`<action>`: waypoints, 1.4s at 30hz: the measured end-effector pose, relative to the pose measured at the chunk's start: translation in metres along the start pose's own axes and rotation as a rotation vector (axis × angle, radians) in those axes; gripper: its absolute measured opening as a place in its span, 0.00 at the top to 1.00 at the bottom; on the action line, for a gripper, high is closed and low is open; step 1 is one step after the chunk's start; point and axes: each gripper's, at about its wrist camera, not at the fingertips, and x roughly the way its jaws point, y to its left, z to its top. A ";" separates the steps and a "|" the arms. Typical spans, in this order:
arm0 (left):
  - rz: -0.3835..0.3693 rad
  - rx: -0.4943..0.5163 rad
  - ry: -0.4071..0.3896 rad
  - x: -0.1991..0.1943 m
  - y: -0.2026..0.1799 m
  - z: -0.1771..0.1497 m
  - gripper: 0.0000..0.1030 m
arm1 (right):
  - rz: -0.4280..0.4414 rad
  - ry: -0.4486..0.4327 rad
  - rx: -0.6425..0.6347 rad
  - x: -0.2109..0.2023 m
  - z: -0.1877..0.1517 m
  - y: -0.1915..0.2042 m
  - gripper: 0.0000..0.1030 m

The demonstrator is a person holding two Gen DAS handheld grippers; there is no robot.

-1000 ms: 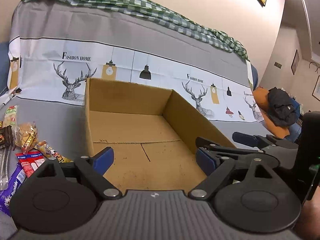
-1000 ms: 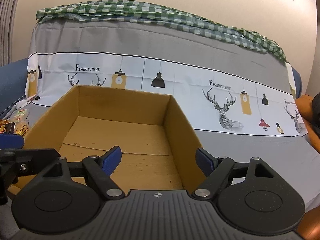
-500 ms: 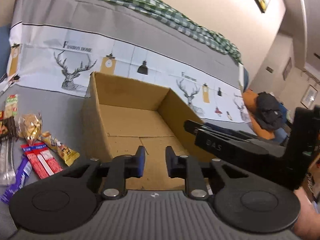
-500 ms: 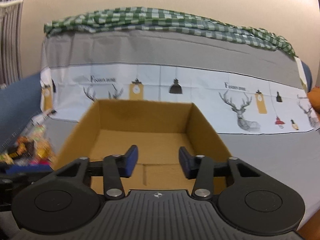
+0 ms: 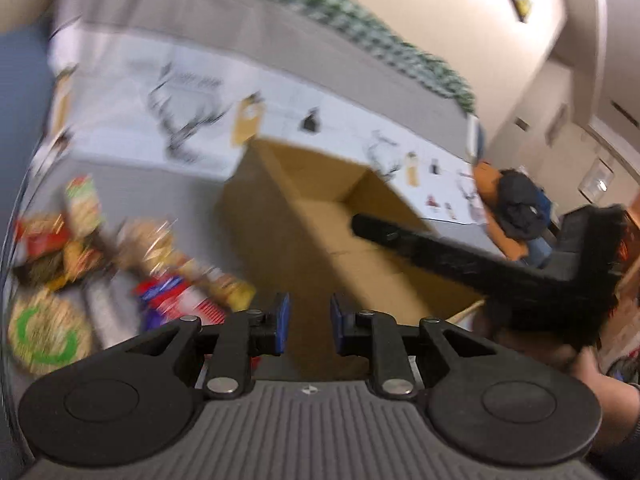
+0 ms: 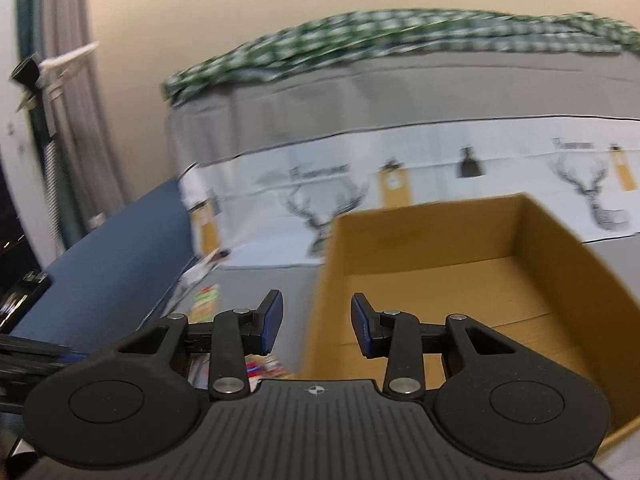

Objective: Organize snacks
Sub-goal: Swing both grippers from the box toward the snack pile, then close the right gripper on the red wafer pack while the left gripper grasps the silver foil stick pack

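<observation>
The snacks (image 5: 120, 264) are seen heaped on the grey cover left of the empty cardboard box (image 5: 332, 220), none yet packed. Both views have been swung leftward off the box toward the heap within the last second, and blur marks the motion. The left gripper (image 5: 306, 322) jaws, wide a second ago, are nearly closed on nothing; the right gripper (image 6: 316, 322) jaws are narrowed, empty. A first pick is judged imminent.
</observation>
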 end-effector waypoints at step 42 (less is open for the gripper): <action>0.546 -0.262 -0.050 0.069 0.094 -0.011 0.55 | 0.099 0.359 -0.475 0.117 -0.111 0.087 0.95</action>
